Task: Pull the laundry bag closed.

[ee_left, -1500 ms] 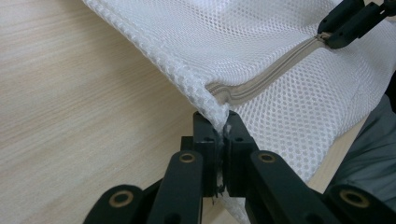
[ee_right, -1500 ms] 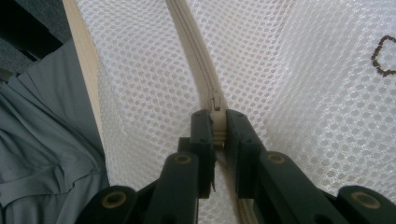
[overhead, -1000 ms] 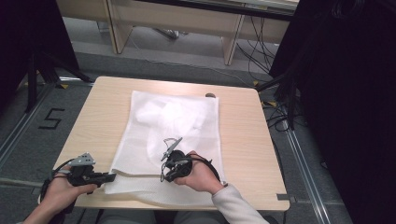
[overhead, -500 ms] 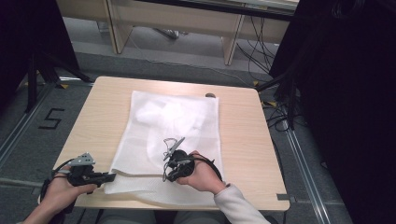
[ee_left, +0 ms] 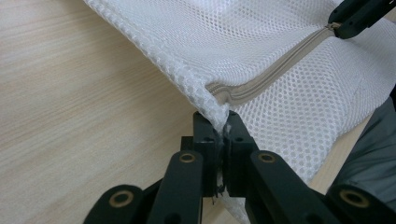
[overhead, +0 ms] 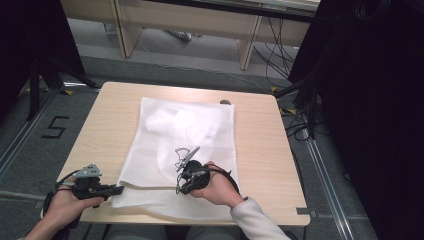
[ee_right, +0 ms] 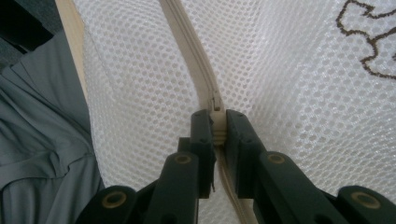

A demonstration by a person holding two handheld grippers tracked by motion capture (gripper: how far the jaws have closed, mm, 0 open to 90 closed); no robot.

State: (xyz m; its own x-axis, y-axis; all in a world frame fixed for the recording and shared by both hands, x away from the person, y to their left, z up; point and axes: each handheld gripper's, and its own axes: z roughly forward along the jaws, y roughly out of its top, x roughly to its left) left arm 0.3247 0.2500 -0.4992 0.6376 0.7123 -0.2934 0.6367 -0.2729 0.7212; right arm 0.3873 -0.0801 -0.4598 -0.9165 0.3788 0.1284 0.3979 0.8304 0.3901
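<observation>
Mesh bag [overhead: 185,145] long axis running away — zipper [overhead: 150,188] along near edge, crosswise

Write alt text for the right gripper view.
The right hand-held gripper is shut on the beige zipper pull of a white mesh laundry bag, its zipper running away up the frame. Grey clothing shows at left.
</observation>
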